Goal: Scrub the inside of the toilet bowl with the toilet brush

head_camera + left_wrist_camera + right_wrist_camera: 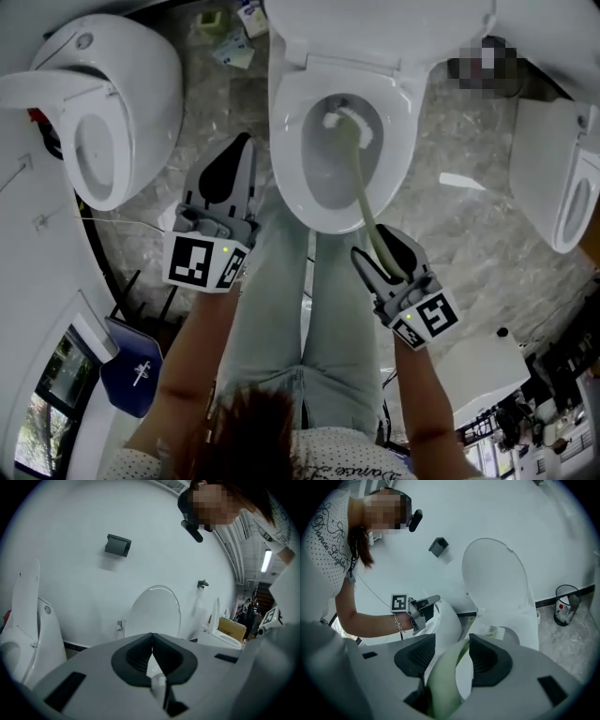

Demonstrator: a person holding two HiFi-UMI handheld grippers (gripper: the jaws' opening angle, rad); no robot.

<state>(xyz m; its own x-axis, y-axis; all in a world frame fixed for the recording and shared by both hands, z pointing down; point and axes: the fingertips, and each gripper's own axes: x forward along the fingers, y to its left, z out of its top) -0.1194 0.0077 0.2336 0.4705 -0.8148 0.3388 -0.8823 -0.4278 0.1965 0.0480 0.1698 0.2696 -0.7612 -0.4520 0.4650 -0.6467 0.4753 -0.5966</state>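
1. Bowl (292,187) of the middle toilet lies straight below the person, with its lid (494,578) up (more toilets stand to either side). The inside looks plain white, with no foam or dirt to go by, so I cannot tell how much has been scrubbed.
2. Left gripper (242,150) hangs outside the bowl, just beside its left rim. Its jaws are pressed together on nothing, and it takes no part in the scrubbing.
3. Right gripper (382,246) is at the near rim, with its jaws drawn narrow and clamped on the brush handle.
4. Brush (364,197) has a pale green handle that runs from those jaws up and across the bowl, well inside it.
5. Bristles (349,124) sit at the far inner wall, near the back. Whether they press on it or hang just off it, I cannot say.
6. Progress, as I judge it: the brush is in and the scrub looks under way. The head reaches only the back wall now, so the sides, the front and the part under the rim are likely left.
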